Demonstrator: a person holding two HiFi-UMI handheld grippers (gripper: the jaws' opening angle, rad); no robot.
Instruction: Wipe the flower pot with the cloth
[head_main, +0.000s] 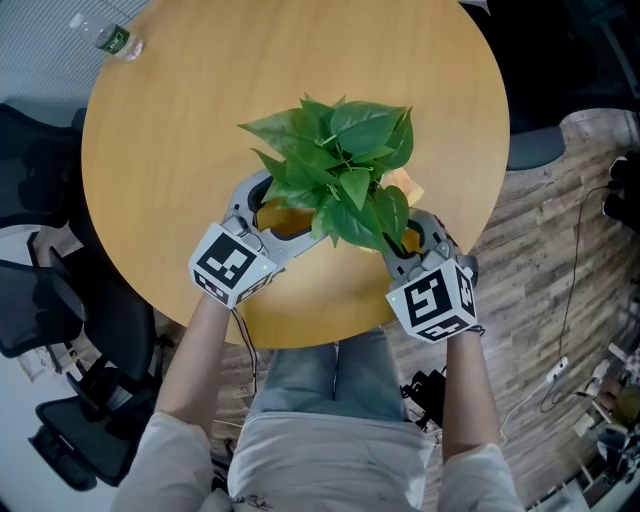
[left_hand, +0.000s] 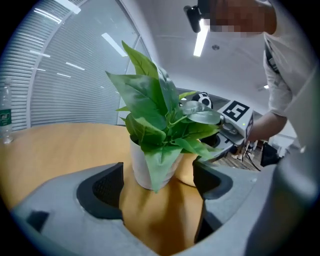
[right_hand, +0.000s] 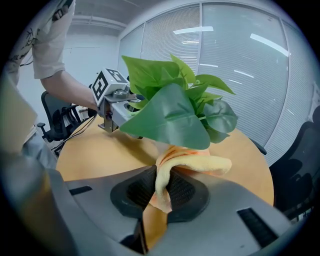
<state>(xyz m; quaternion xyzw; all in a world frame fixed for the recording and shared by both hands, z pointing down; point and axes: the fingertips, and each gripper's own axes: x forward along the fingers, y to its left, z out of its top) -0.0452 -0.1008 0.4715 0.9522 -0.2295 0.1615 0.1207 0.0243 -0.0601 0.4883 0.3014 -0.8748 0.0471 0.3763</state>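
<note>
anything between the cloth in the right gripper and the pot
Nothing visible does. The cloth, clamped in the right gripper, sits right beside the white flower pot; the leaves only overhang it from above.

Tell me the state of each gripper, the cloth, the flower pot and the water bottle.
flower pot: upright on the table.
cloth: folded over, one end pinched, the rest loose.
left gripper: open, jaws apart, gripping nothing.
right gripper: shut on the cloth.
water bottle: upright near the table's far edge.
</note>
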